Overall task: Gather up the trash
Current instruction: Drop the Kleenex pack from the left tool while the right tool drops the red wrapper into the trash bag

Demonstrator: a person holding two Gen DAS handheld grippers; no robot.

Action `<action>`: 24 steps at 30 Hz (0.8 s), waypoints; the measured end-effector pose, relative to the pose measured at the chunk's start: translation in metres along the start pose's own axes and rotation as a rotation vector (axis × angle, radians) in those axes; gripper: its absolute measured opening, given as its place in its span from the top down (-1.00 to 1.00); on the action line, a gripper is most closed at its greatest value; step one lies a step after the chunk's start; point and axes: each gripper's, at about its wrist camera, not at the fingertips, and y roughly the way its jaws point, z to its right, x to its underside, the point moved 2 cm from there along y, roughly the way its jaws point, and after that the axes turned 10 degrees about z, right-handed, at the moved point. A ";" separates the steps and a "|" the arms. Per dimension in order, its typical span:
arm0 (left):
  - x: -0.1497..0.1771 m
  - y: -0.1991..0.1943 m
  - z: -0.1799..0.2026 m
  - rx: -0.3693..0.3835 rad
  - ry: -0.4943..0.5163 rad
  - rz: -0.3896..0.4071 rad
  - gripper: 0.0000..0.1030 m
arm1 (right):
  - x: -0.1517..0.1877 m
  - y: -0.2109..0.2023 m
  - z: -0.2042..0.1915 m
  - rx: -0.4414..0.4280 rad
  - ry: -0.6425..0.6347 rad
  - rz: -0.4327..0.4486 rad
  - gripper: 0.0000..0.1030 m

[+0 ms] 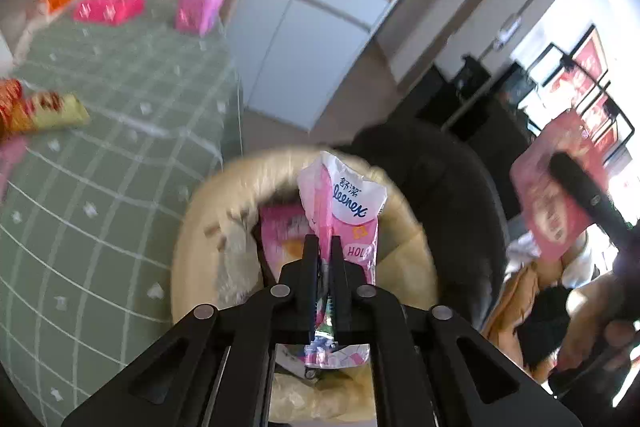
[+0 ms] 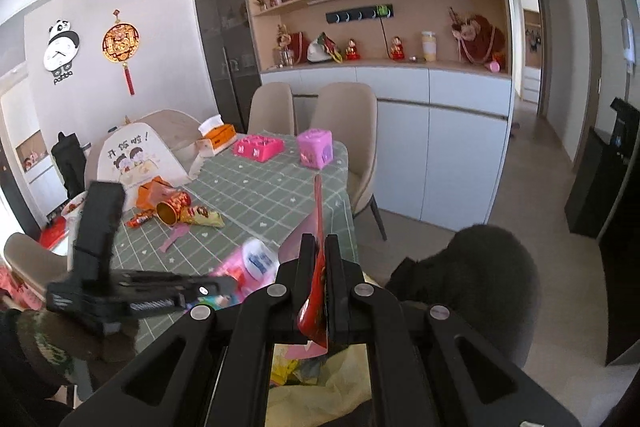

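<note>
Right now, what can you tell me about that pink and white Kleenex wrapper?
The Kleenex wrapper is a crumpled, empty-looking tissue pack of thin glossy plastic, white at the top with blue lettering, pink below. It stands roughly upright, pinched edge-on between the shut jaws of the left gripper, its lower end trailing out behind them. It hangs over the open mouth of a bin lined with a pale yellow bag, where other pink wrappers already lie, beside the green checked table.

A panda wall clock [image 2: 61, 50] and a red-and-gold hanging ornament [image 2: 121, 45] share the wall behind the desk [image 2: 256, 195]. Two beige chairs [image 2: 344, 131] stand along the desk's far edge, before white cabinets [image 2: 432, 147]. Near that edge sit an orange tissue box [image 2: 218, 135], a pink tray [image 2: 258, 148] and a pink cube box [image 2: 315, 148]. Figurines fill the open shelves [image 2: 376, 23].
</note>
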 end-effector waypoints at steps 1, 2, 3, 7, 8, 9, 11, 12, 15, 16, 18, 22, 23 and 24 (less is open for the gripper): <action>0.004 0.005 -0.004 0.015 -0.008 -0.017 0.71 | 0.004 0.005 0.001 -0.004 0.009 -0.014 0.91; 0.007 0.009 -0.006 0.030 -0.020 -0.032 0.50 | 0.007 0.008 0.001 -0.008 0.016 -0.023 0.91; 0.010 0.010 -0.009 0.030 -0.031 -0.037 0.39 | 0.012 0.013 0.001 -0.013 0.022 -0.037 0.91; 0.008 0.005 -0.023 0.014 -0.064 -0.038 0.10 | 0.027 0.033 -0.002 -0.033 0.044 -0.089 0.91; 0.006 0.002 -0.028 0.003 -0.071 -0.034 0.08 | 0.032 0.040 -0.004 -0.039 0.053 -0.104 0.91; 0.002 -0.002 -0.031 -0.004 -0.078 -0.028 0.08 | 0.036 0.045 -0.004 -0.043 0.062 -0.116 0.91; -0.004 -0.015 -0.042 -0.032 -0.100 0.001 0.08 | 0.045 0.058 -0.008 -0.060 0.092 -0.147 0.89; -0.008 -0.023 -0.048 -0.046 -0.111 0.020 0.08 | 0.048 0.064 -0.010 -0.064 0.098 -0.159 0.89; -0.018 -0.044 -0.067 -0.078 -0.137 0.074 0.07 | 0.065 0.084 -0.019 -0.066 0.114 -0.207 0.88; -0.021 -0.053 -0.073 -0.089 -0.143 0.094 0.07 | 0.069 0.091 -0.021 -0.066 0.124 -0.222 0.87; -0.026 -0.068 -0.084 -0.106 -0.151 0.123 0.07 | 0.075 0.100 -0.026 -0.062 0.130 -0.235 0.85; -0.034 -0.090 -0.104 -0.118 -0.168 0.155 0.06 | 0.082 0.111 -0.028 -0.049 0.156 -0.249 0.79; -0.036 -0.094 -0.109 -0.125 -0.169 0.165 0.05 | 0.082 0.111 -0.028 -0.048 0.163 -0.251 0.64; -0.039 -0.100 -0.115 -0.139 -0.171 0.180 0.05 | 0.080 0.111 -0.028 -0.050 0.164 -0.249 0.53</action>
